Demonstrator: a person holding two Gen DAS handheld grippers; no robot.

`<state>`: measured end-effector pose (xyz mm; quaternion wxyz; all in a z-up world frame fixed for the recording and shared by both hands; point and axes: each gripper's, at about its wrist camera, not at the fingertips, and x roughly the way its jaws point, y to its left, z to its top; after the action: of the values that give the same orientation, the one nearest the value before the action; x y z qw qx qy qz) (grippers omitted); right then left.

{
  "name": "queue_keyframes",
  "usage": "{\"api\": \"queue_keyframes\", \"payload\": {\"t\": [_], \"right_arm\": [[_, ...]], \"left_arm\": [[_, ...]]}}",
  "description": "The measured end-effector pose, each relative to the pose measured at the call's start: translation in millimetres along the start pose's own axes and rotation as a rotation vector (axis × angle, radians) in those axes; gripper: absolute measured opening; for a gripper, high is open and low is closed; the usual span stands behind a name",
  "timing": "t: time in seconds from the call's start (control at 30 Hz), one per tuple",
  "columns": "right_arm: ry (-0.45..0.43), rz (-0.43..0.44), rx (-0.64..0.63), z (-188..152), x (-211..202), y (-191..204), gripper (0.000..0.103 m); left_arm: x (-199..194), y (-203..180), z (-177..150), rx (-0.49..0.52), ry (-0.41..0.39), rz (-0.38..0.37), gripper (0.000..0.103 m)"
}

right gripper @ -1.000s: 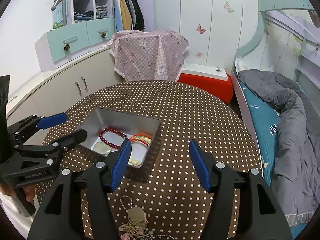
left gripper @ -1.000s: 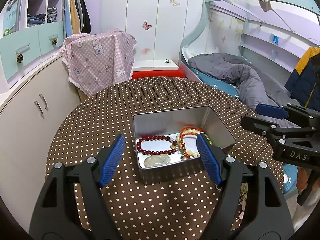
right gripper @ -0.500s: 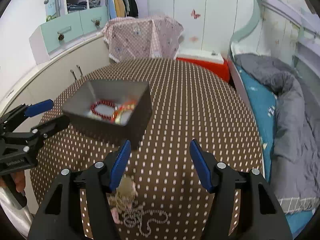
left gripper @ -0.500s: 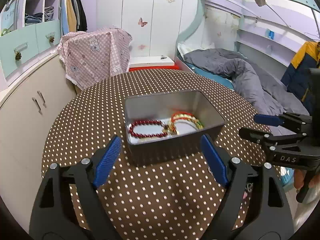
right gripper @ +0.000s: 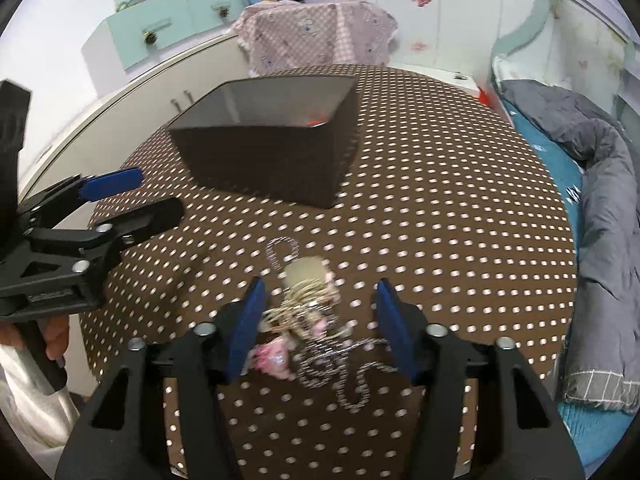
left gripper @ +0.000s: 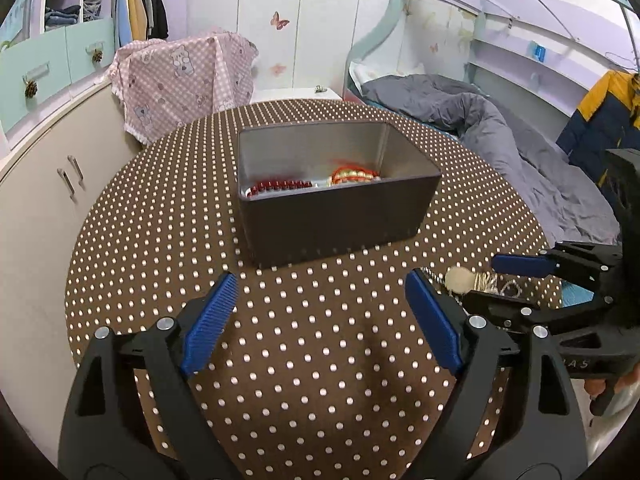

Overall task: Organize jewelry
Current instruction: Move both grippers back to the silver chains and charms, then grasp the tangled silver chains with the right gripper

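Jewelry is seen in two places. Some is kept in the metal tin [left gripper: 338, 208] out ahead of the left gripper [left gripper: 324, 316]. A red bead bracelet [left gripper: 280, 186] and an orange and pale bead bracelet [left gripper: 354, 174] are seen over the tin's near wall. The rest is left in a loose pile [right gripper: 304, 312] on the dotted tablecloth [left gripper: 320, 360]. That pile is found between the blue fingers [right gripper: 246, 326] of the right gripper [right gripper: 320, 328], close to their tips. A pale round pendant [right gripper: 306, 274] is seen just past the tips, and a pink charm [right gripper: 272, 356] is seen nearer the left finger. A sparkly chain [right gripper: 340, 368] is curled further back between the fingers. This part is blurred, so it cannot be told if anything is touched.

The right gripper's fingers are held wide apart and nothing is clamped. The left gripper's fingers [left gripper: 208, 320] are also spread wide, with only bare cloth between them. The tin is set beyond the tips, well apart from them. From the right wrist view, the tin is seen ahead and to the left of the fingers, and its dark side wall blocks most of what is inside.

From the left wrist view, the pile is mostly hidden behind the right gripper's black frame. Only the pendant and some chain are shown.

A pink checked cloth [left gripper: 184, 80] is draped behind the table. A gray quilt [left gripper: 480, 120] is piled on the bed to the right. White cabinets [left gripper: 40, 200] are seen to the left.
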<state>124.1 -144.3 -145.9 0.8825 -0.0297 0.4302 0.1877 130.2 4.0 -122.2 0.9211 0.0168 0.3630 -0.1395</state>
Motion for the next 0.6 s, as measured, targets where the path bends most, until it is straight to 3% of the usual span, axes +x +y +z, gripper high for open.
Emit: {"api": "queue_keyframes", "payload": {"t": [0.1,0.2,0.3,0.6], "right_arm": [[0.020,-0.002,-0.001,-1,7,3,0.029],[0.019,-0.001,0.023,2,8,1,0.026],[-0.001,-0.004,0.032,7,2,-2,0.014],[-0.051,-0.023,0.062,15,-15,-16,0.010]], "left_arm": [[4,-1,-6,-0.006,0.020,-0.002,0.085],[6,-3,-11,-0.001,0.035,-0.004,0.085],[7,-6,-14,0.007,0.045,-0.011,0.085],[11,-19,-12,0.032,0.052,-0.036,0.085]]}}
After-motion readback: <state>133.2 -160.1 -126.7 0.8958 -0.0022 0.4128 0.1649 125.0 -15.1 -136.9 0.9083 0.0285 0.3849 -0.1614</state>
